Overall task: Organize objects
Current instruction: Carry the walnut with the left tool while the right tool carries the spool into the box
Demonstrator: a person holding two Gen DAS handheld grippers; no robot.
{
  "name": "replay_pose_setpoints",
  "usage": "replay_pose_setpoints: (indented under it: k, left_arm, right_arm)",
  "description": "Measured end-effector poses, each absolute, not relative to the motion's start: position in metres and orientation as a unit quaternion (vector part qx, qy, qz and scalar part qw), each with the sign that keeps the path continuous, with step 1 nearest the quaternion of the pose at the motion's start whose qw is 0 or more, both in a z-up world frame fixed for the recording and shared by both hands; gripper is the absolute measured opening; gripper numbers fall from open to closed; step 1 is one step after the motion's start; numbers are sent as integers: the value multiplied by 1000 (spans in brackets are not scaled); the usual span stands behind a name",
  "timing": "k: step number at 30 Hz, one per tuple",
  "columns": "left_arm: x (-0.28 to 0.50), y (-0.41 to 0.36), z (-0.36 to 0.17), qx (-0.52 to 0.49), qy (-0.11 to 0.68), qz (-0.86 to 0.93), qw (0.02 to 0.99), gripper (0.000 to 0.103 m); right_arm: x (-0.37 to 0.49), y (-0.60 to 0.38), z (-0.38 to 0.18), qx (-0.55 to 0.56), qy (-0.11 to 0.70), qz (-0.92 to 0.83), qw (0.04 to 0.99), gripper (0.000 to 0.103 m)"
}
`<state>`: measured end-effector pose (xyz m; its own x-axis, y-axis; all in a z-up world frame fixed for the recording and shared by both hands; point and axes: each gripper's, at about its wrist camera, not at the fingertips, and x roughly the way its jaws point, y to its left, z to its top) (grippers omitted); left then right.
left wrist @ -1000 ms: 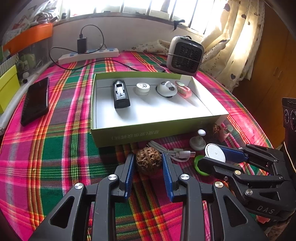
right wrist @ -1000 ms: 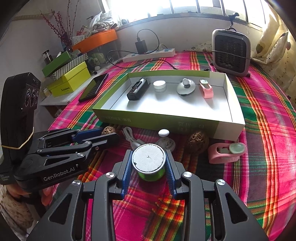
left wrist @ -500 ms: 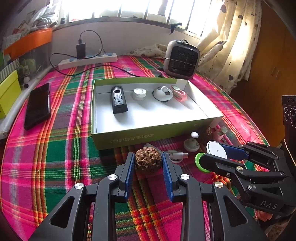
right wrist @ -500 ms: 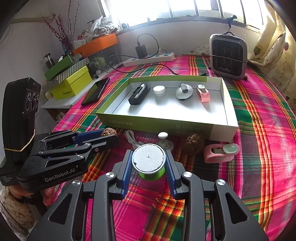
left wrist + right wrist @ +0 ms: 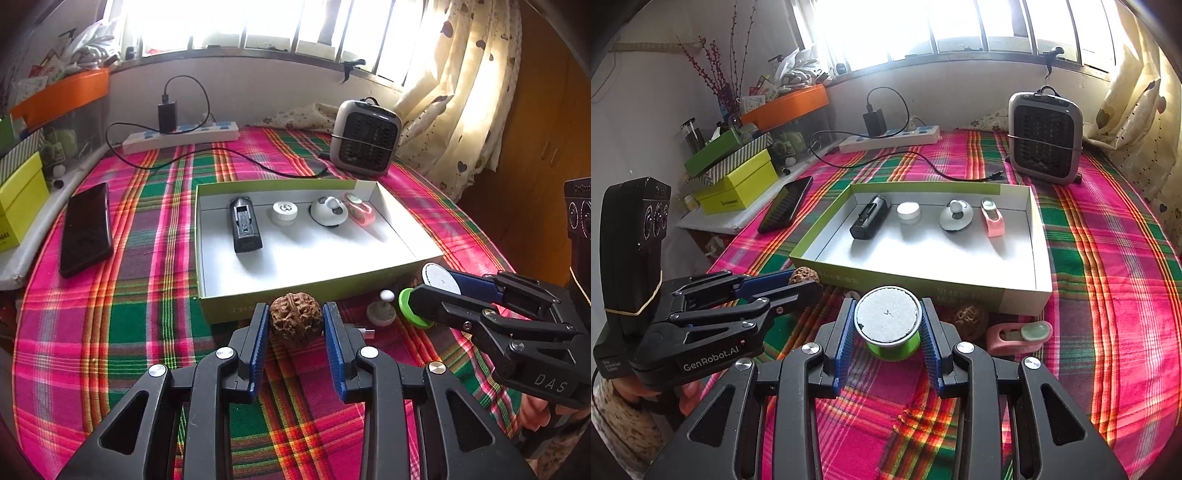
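**Both grippers loaded before the box**

The walnut (image 5: 295, 324) sits clamped in the left gripper (image 5: 295, 326), just at the box's (image 5: 221, 310) near wall. At 3 o'clock, the right gripper (image 5: 887, 328) clamps a green spool (image 5: 888, 324). A second walnut (image 5: 969, 320) lies on the plaid cloth (image 5: 1108, 295).

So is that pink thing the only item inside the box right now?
No: the box holds four things in a row, a black device, a white cap, a round grey piece and the pink holder.
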<state>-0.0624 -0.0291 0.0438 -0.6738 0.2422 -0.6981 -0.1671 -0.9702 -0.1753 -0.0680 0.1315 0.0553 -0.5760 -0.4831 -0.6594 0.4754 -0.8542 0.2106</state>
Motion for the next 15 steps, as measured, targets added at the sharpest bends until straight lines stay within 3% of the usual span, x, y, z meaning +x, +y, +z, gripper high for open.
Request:
replay_pose_setpoints:
  k: [15]
  left_arm:
    - [-86,-41,48,-382,-53,917,103,27]
  right_arm:
    - [-111,118,70,369,-4,-888,274,35]
